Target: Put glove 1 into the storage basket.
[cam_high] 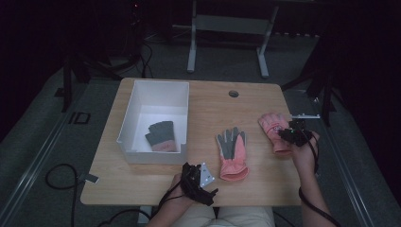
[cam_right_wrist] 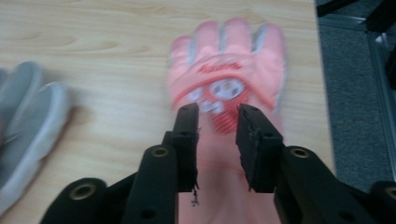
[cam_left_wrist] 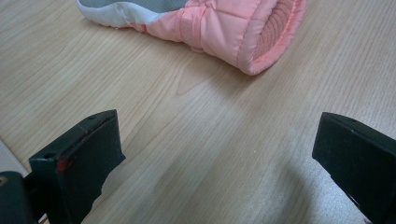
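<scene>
The right tool (cam_right_wrist: 217, 116) hovers over the pink glove (cam_right_wrist: 227, 74) at the worktop's (cam_high: 213, 104) 3 o'clock edge, jaws parted, seemingly touching nothing. The left tool (cam_left_wrist: 219, 154), at 6 o'clock, gapes wide and empty.

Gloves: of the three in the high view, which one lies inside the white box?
The small dark grey glove with the pink cuff. It lies on the floor of the white box; the two pink gloves lie out on the wooden table.
</scene>
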Available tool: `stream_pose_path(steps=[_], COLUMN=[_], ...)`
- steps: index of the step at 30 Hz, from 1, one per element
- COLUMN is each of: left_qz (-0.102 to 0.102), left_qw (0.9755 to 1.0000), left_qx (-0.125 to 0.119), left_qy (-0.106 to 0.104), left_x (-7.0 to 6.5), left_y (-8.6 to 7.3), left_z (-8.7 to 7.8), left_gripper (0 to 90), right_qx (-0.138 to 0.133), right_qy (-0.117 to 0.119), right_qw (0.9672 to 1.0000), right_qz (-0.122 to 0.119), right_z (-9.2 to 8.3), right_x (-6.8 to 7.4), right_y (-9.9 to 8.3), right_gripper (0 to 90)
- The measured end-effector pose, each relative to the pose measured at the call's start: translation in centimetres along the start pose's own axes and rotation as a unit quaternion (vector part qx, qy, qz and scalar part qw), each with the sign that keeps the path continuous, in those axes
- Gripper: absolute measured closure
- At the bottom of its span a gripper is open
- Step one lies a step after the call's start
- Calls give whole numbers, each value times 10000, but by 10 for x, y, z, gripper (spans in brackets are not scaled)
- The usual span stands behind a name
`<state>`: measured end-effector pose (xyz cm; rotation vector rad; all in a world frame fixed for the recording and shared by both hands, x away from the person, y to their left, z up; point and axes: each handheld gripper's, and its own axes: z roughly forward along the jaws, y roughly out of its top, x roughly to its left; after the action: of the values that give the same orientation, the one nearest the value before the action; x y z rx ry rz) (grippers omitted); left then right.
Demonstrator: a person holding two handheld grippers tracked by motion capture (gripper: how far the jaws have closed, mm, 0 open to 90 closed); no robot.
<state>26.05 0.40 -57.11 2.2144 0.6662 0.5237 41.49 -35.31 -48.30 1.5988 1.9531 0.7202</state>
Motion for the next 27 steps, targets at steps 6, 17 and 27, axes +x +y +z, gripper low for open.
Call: stream_pose_path(steps=[6, 17, 27], left_qz=[3, 22, 12], left_qw=[10000, 10000, 10000], left_qx=[4, 10, -5], left_qy=[-1, -16, -44], left_x=[0, 1, 0], left_y=[0, -1, 0], left_z=[0, 0, 0], left_gripper=[12, 12, 12], right_qx=[170, 849, 816], right_qy=[-116, -149, -147], right_qw=[9998, 9962, 9965], right_qz=[5, -88, -110], right_z=[22, 62, 63], right_x=[-16, -22, -16], right_y=[16, 23, 20], right_gripper=[634, 611, 851])
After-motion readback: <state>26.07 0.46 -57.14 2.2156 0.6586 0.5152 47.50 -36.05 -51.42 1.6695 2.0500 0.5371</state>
